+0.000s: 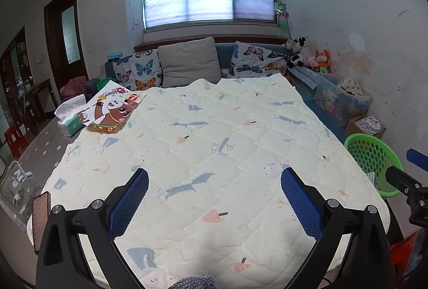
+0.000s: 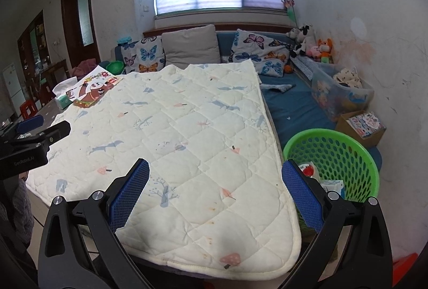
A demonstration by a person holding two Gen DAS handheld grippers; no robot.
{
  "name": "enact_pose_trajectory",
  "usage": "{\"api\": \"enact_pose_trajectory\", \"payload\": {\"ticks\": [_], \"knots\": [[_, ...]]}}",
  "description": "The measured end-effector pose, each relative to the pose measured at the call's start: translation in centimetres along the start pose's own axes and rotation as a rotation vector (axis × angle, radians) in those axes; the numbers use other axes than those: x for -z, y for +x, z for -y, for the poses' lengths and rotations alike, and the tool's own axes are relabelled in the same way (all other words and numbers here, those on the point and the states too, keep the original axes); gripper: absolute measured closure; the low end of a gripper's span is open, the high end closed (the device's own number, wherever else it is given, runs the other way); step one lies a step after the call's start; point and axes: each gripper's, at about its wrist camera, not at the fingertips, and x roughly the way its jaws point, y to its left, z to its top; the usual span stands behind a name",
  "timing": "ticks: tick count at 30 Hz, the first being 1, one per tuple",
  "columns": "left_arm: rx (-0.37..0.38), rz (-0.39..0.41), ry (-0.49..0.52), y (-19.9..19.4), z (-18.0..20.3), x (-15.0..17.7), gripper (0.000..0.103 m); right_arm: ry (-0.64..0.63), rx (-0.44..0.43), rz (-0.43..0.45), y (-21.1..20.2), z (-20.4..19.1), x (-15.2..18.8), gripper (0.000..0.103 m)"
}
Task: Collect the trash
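Two packages lie tilted in the upright green basket (image 2: 347, 152).

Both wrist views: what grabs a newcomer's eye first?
The cream quilted cover with its whale and mushroom print fills the middle of both views. At its right edge sits a green basket already holding some packaging, and at the far left corner lies a cartoon bag beside a tissue pack. The left gripper and right gripper hang open and empty.
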Motion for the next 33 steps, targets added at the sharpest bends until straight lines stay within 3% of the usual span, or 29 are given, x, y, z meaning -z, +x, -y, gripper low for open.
{"api": "enact_pose_trajectory", "payload": {"ticks": [33], "knots": [[-0.006, 0.025, -0.013, -0.51, -0.12, 0.4, 0.007, 0.034, -0.044, 0.028, -0.23, -0.1, -0.1, 0.004]]}}
